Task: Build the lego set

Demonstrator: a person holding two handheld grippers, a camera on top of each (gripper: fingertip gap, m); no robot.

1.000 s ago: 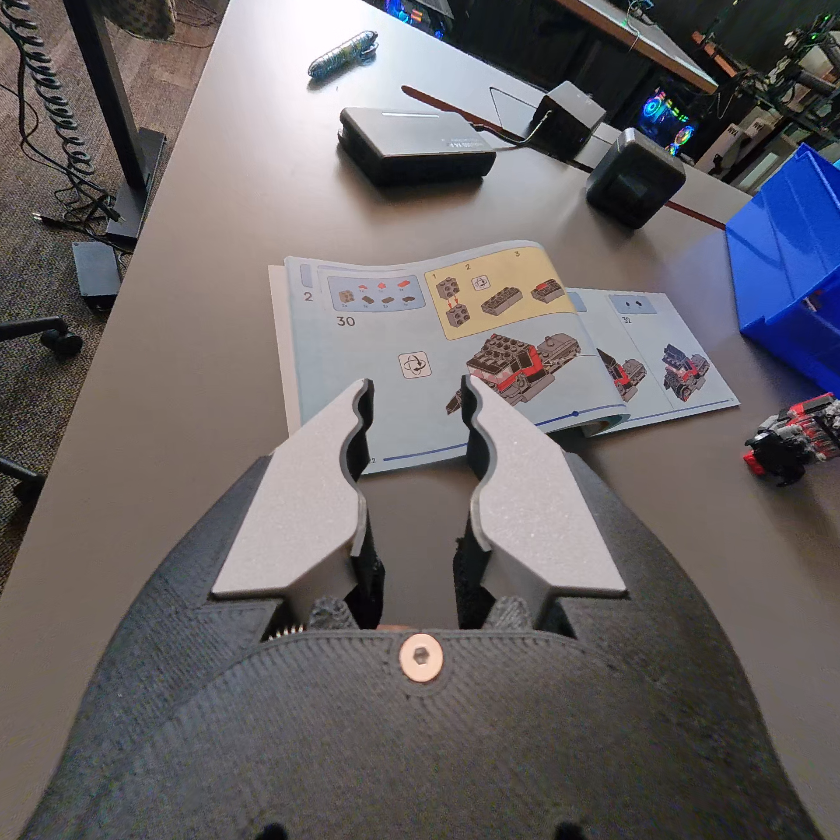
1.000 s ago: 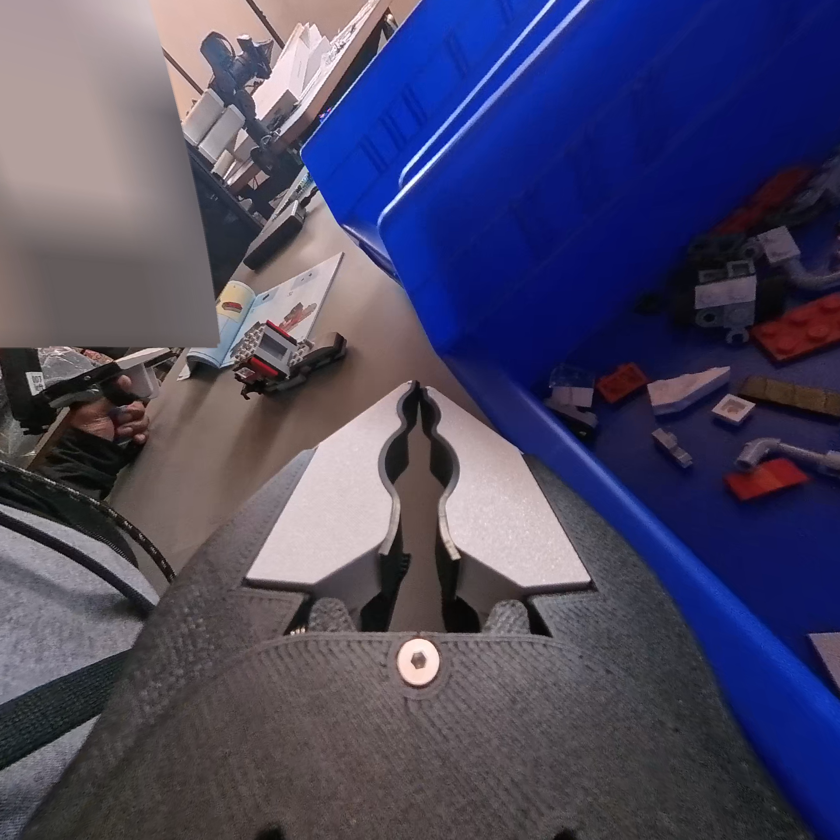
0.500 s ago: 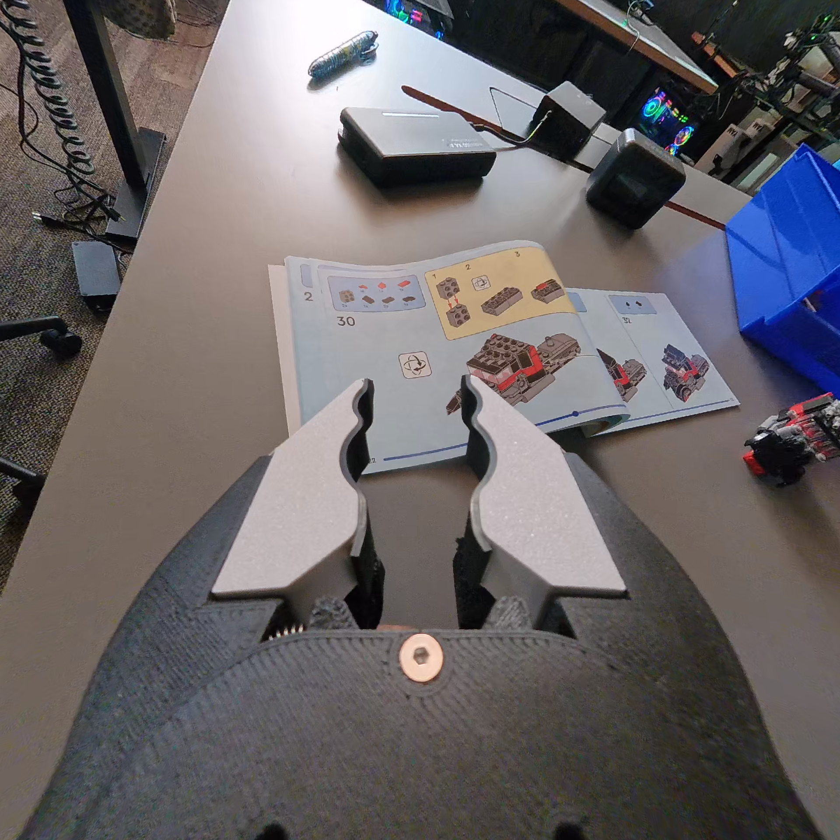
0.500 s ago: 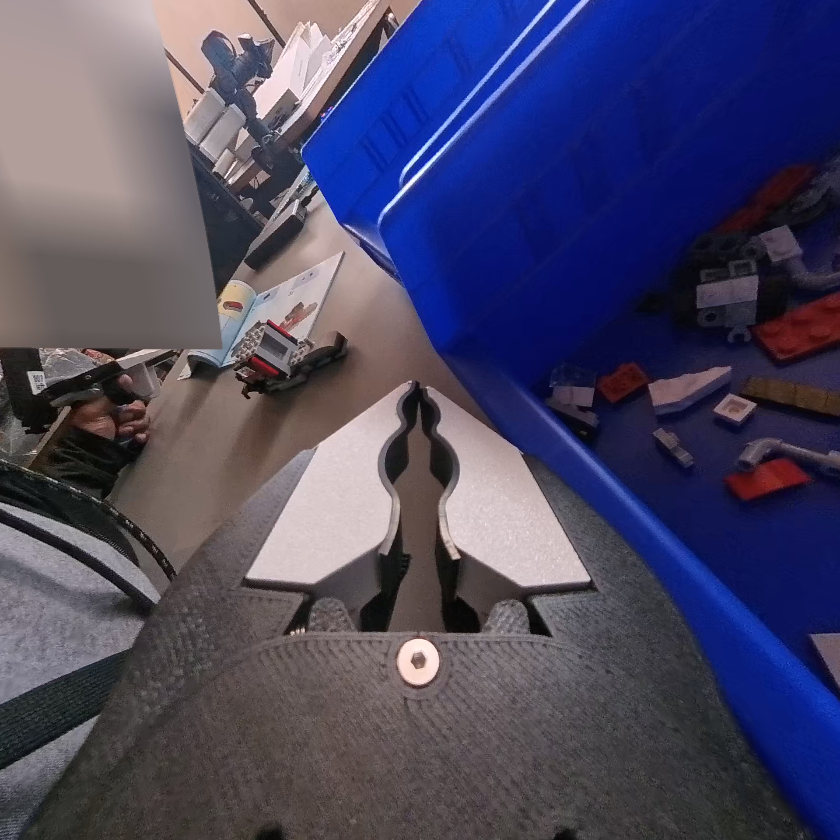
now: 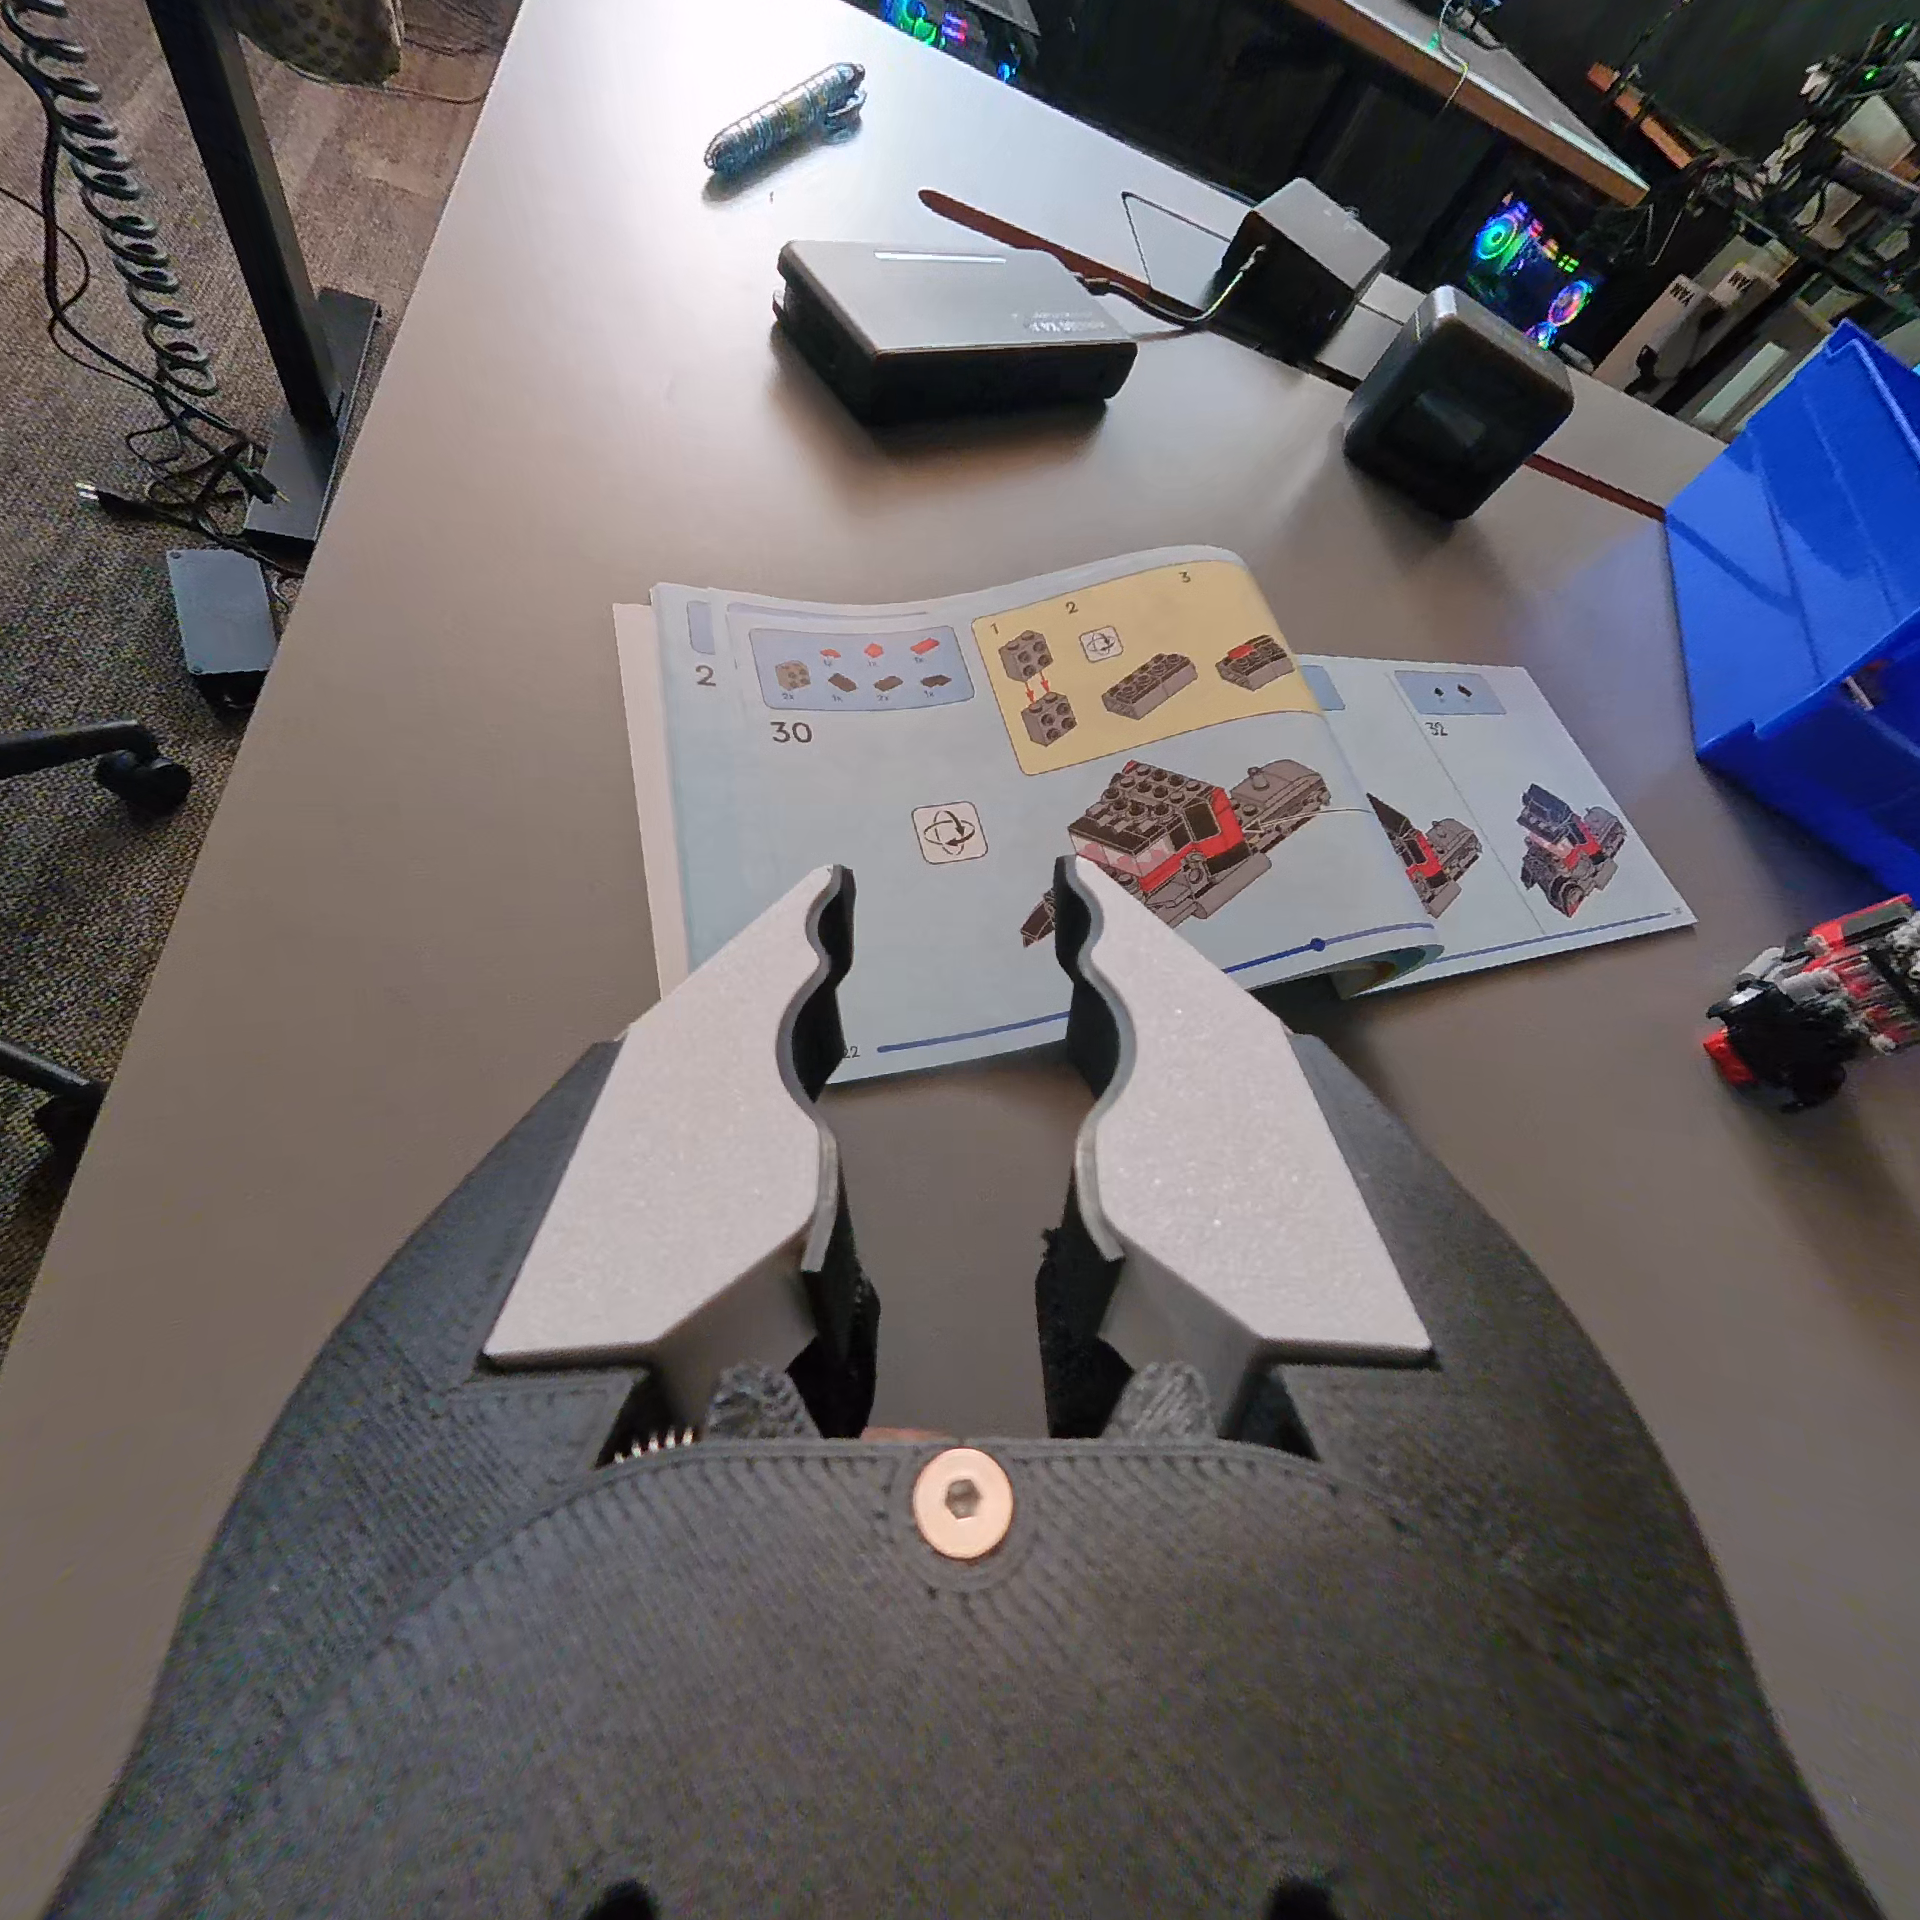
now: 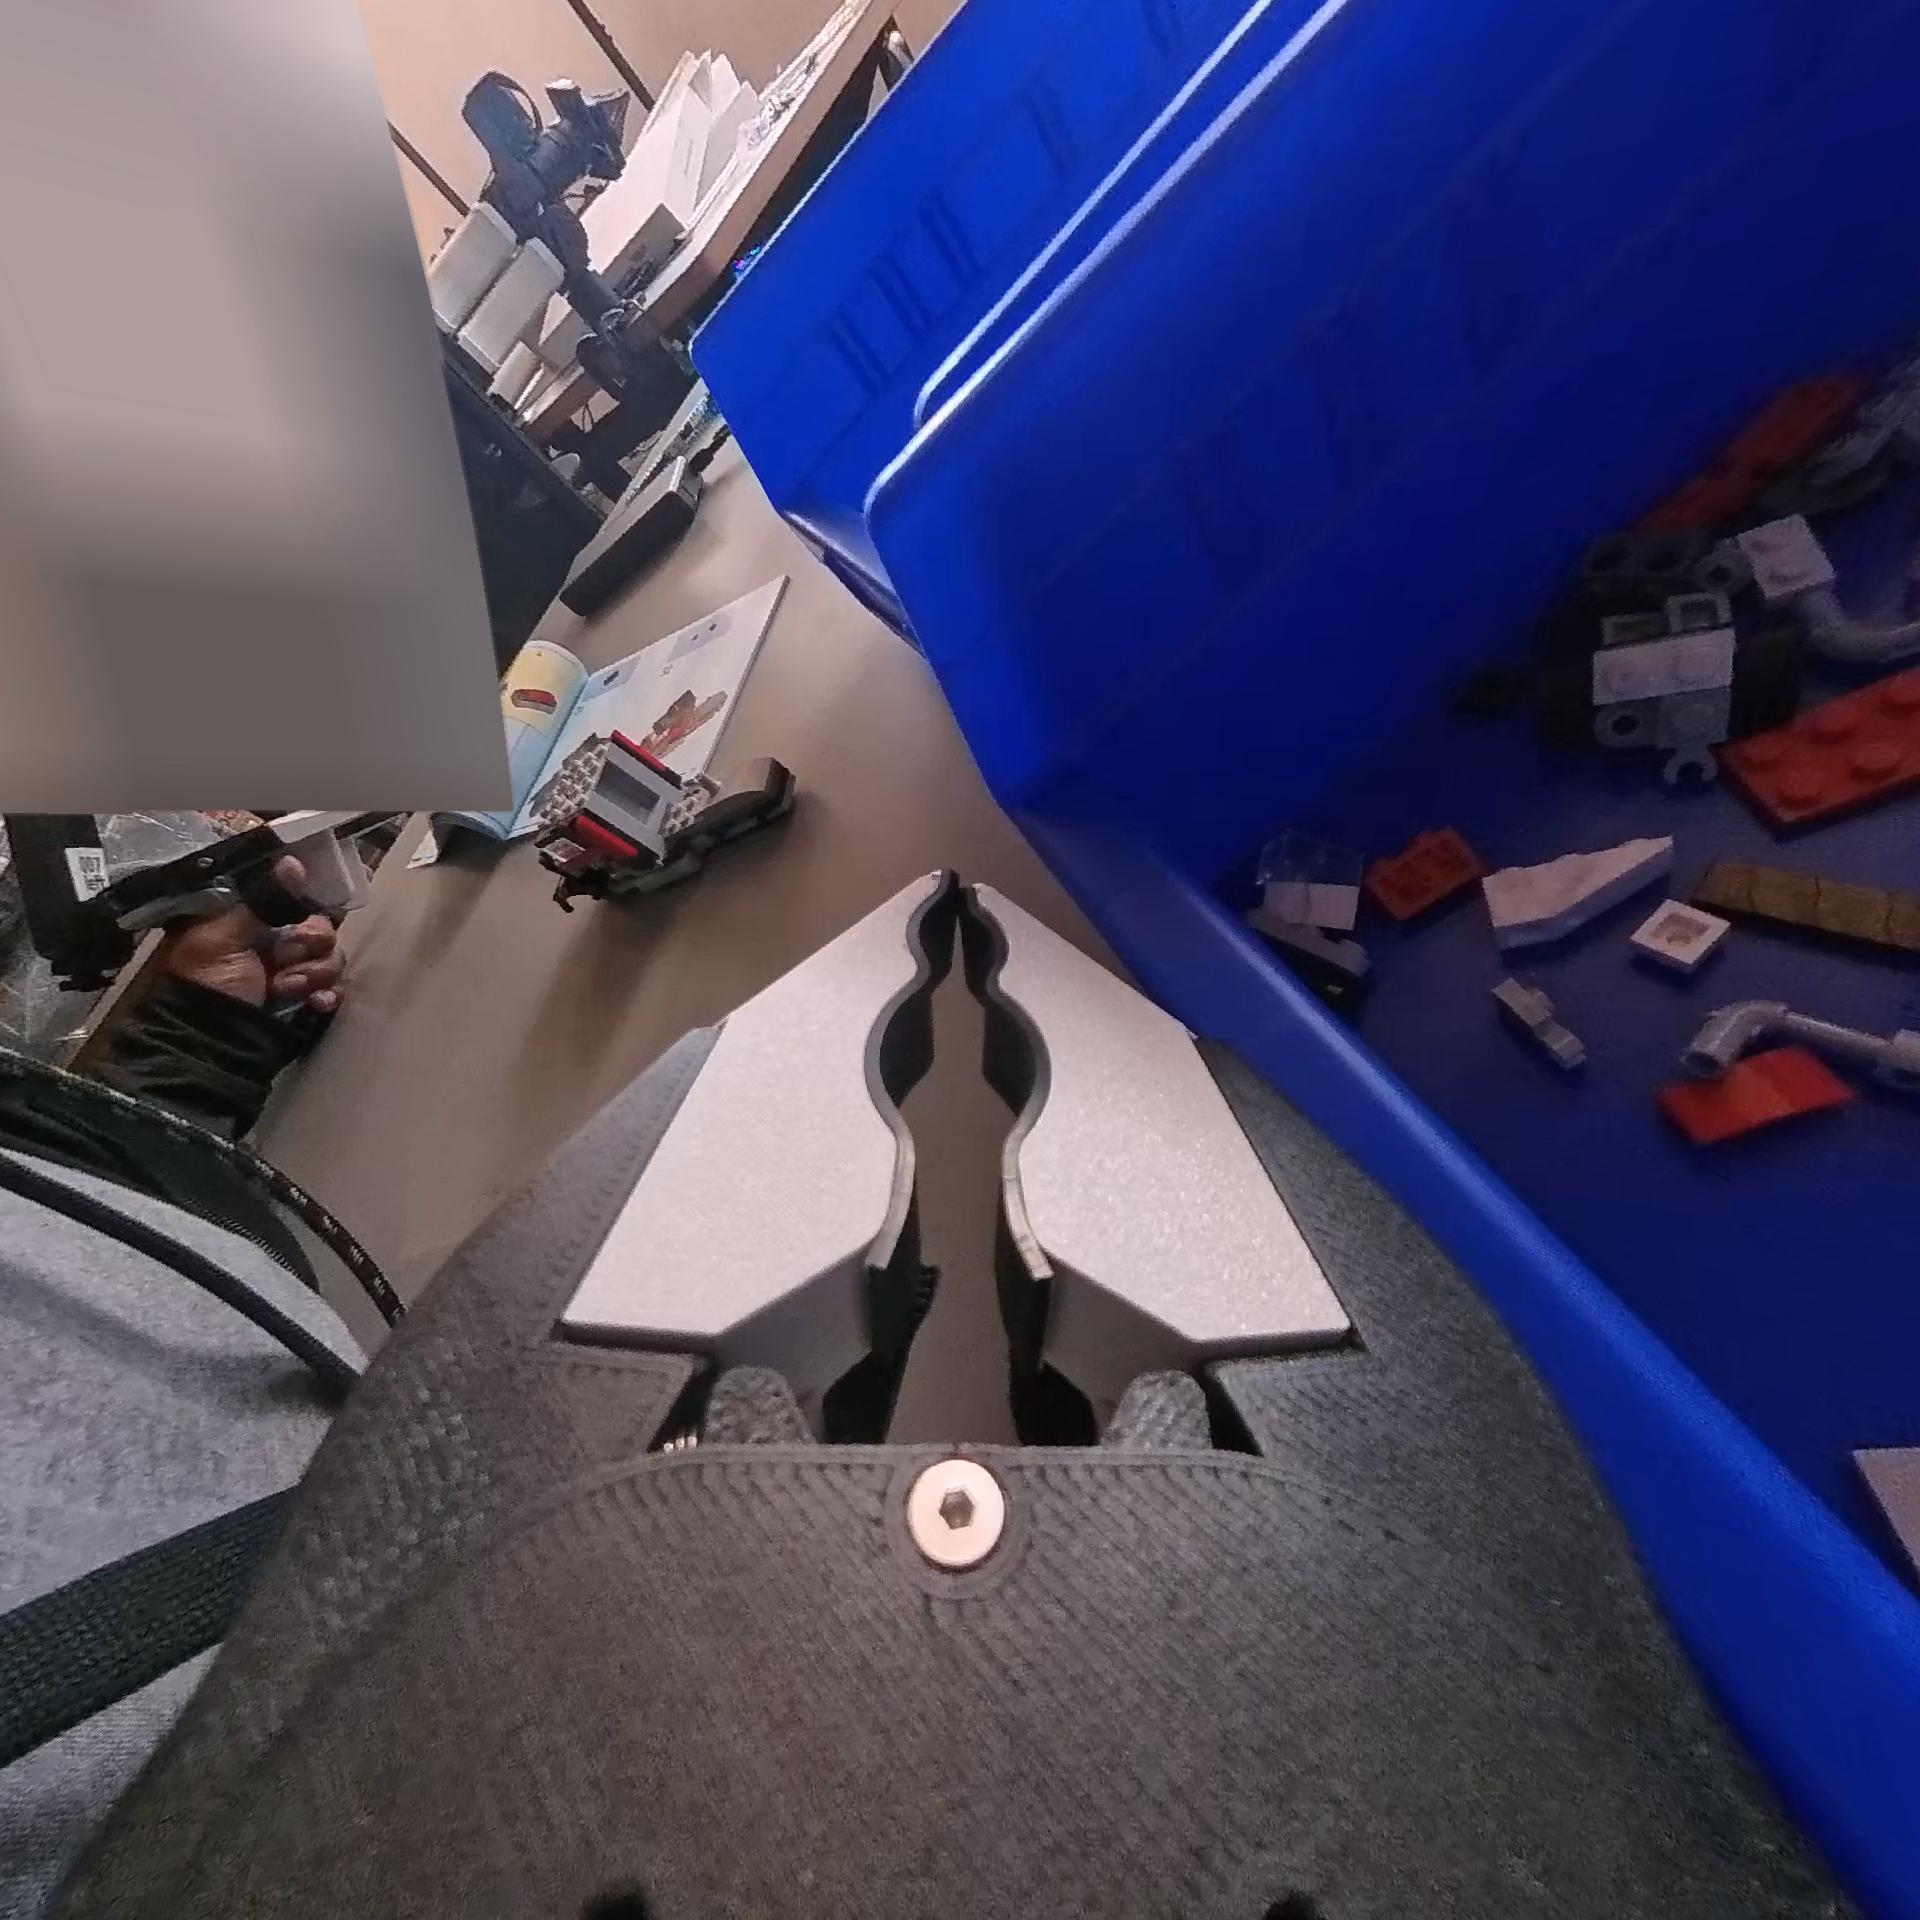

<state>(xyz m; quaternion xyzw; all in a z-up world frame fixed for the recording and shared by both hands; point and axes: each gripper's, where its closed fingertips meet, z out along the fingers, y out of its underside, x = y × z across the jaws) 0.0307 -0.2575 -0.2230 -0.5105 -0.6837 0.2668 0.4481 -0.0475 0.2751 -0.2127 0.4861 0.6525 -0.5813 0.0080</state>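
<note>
L gripper: the left gripper [image 5: 951,894], grey wedge fingers on a black textured body, had its jaws apart w/ nothing between them, poised above the brown matte table [image 5: 468,727].
Just ahead of L tips: open light-blue instruction booklet [image 5: 1039,790], flat on the table, near edge under the fingertips in the view.
Ahead-right of L: small partly built black, red & grey lego vehicle [image 5: 1813,997], on the table beside the booklet's right corner, apart from it.
Farther right of L: blue plastic parts bin [image 5: 1808,644], only a corner in the left wrist view.
Beyond booklet: flat black rectangular box [image 5: 945,322]; two black cube-shaped devices [image 5: 1455,416] further right.
Far end: coiled bluish cable bundle [image 5: 784,114].
R gripper: the right gripper [image 6: 958,894], same build, had fingertips together, nothing seen held, tips just beside the bin's near wall [image 6: 1351,1081].
Right of R, in bin: loose lego pieces, red plates [image 6: 1829,758], grey & white bits, a tan strip, on the bin floor.
Ahead-left of R: lego vehicle [image 6: 644,821] on the table, booklet [image 6: 665,675] just behind it.
Left of R: person's hand [image 6: 270,956] on the other gripper's handle.
</note>
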